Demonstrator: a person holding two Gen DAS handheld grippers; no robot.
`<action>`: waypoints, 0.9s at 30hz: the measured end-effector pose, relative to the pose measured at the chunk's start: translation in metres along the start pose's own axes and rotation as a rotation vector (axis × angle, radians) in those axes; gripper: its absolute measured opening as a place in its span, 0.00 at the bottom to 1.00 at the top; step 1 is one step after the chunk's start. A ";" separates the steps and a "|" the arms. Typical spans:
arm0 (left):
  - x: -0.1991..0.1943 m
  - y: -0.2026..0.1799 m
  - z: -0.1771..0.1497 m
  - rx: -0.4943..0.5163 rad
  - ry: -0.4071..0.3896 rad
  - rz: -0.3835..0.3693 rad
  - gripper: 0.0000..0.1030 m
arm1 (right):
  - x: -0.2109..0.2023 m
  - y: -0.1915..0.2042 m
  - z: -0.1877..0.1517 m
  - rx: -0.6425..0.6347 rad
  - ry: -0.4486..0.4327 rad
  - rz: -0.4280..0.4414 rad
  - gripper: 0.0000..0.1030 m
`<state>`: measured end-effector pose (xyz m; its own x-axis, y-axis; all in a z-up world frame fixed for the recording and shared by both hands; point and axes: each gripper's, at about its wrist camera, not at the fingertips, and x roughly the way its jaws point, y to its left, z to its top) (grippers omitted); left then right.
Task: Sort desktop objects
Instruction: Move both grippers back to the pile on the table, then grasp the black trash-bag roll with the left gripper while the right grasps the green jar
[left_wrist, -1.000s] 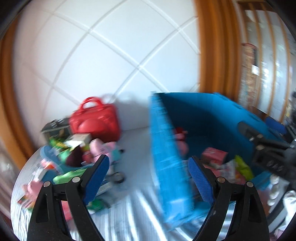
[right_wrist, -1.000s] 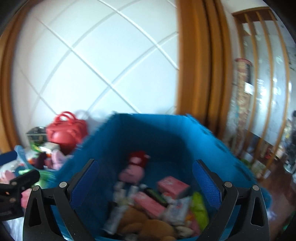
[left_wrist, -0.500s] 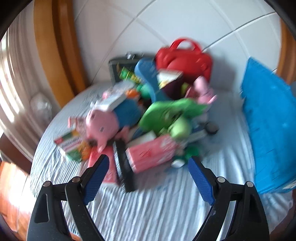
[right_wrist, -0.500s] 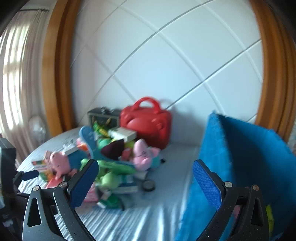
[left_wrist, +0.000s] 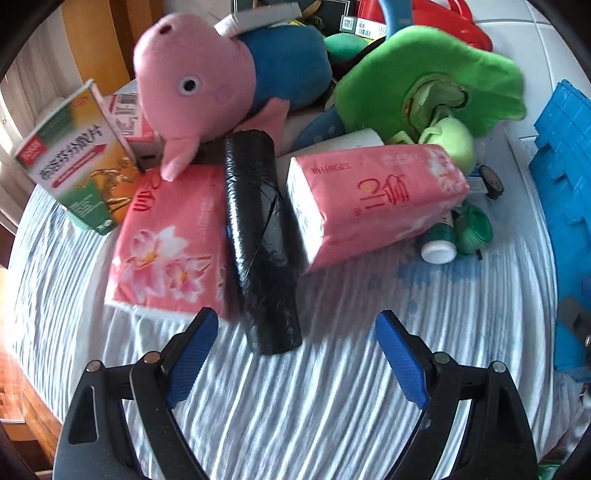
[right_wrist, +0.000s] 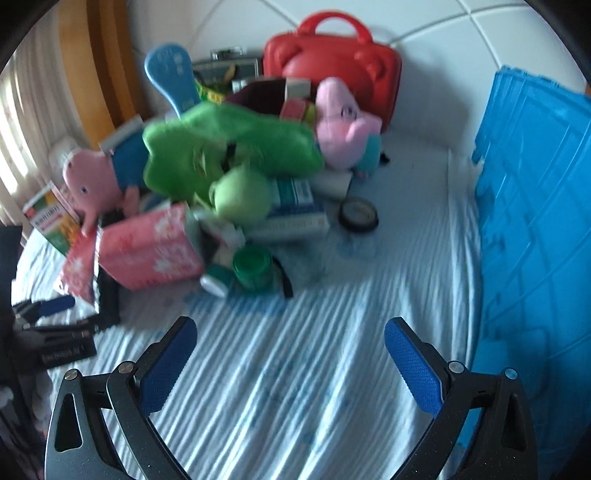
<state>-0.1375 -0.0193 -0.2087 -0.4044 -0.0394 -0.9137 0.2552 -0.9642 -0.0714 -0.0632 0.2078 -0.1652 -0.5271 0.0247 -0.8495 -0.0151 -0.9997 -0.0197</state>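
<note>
Nearest the lens, the left gripper (left_wrist: 297, 332) stands with its jaws spread wide, nothing between the blue pads; it hovers over the striped cloth (left_wrist: 332, 387), just short of the black roll (left_wrist: 258, 243). The right gripper (right_wrist: 288, 343) is likewise wide open and empty, above bare cloth and well apart from the heap. Judged from this pose, the step in hand is an approach to a first pick. The roll lies clear at its near end, so a sound grasp would straddle that end across its width and close only once both pads flank it. Beside the roll lie two pink tissue packs (left_wrist: 373, 199), one on either side and touching it; lifting the roll may disturb them. Farther back, a pink plush pig (left_wrist: 195, 81) and a green plush (left_wrist: 428, 77) crown the pile. The blue crate (right_wrist: 535, 221), the probable destination, stands at the right.
</note>
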 end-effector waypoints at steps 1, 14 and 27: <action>0.006 0.000 0.002 -0.002 -0.010 0.018 0.85 | 0.008 -0.001 -0.003 -0.001 -0.017 0.007 1.00; 0.040 -0.040 -0.026 0.016 0.031 0.108 0.96 | 0.073 -0.006 -0.023 -0.027 0.149 0.020 1.00; 0.026 -0.029 -0.038 -0.018 -0.099 0.056 0.63 | 0.096 -0.016 -0.034 0.028 0.177 0.038 0.99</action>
<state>-0.1218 0.0178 -0.2459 -0.4733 -0.1201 -0.8727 0.2955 -0.9549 -0.0289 -0.0846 0.2260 -0.2642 -0.3698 -0.0162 -0.9290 -0.0234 -0.9994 0.0267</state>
